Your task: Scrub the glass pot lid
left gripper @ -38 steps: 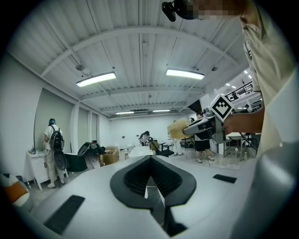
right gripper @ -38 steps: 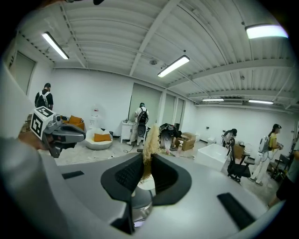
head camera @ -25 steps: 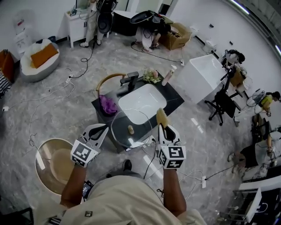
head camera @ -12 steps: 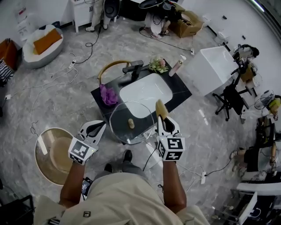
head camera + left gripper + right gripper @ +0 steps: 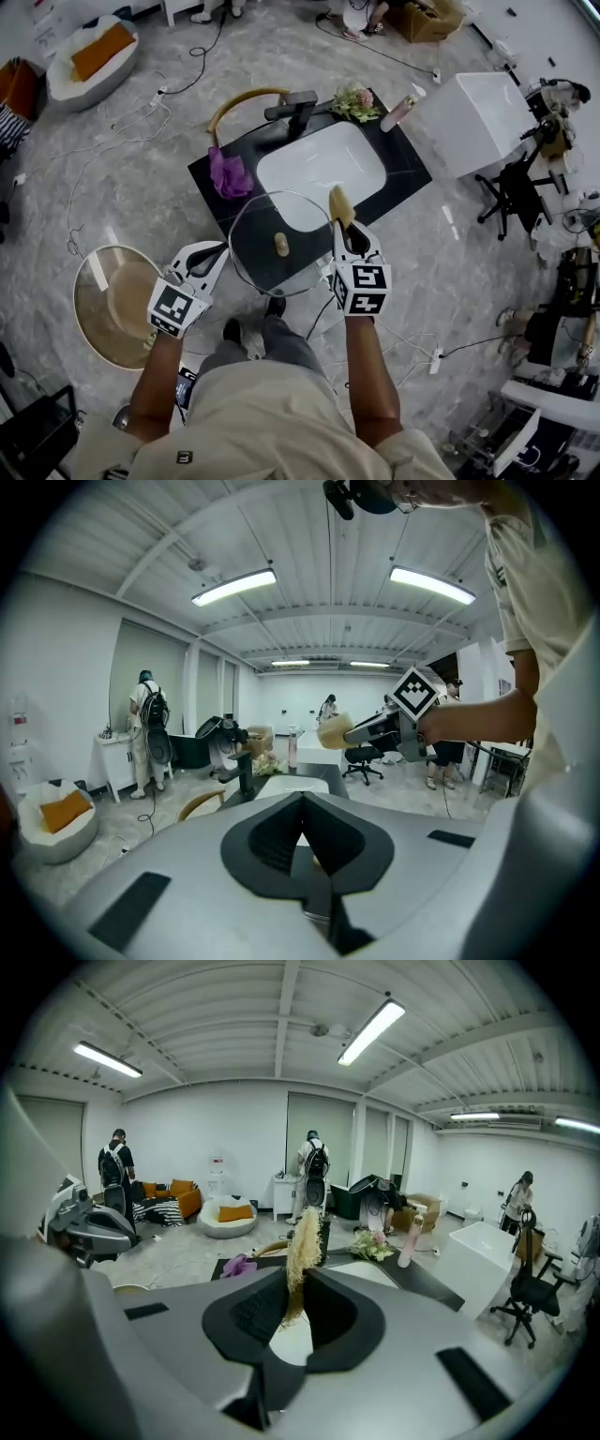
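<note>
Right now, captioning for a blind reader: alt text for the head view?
The left claw holds a round clear glass pot lid by its rim over a black sink counter; the right claw grips a tan fibrous scrubber beside it.

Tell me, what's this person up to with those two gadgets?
A person appears to be cleaning a glass pot lid at a white sink. The left gripper is clamped on the lid's rim, holding it above the black counter. The right gripper grips a yellowish scrubber at the lid's right edge; whether it touches the glass is unclear.
</note>
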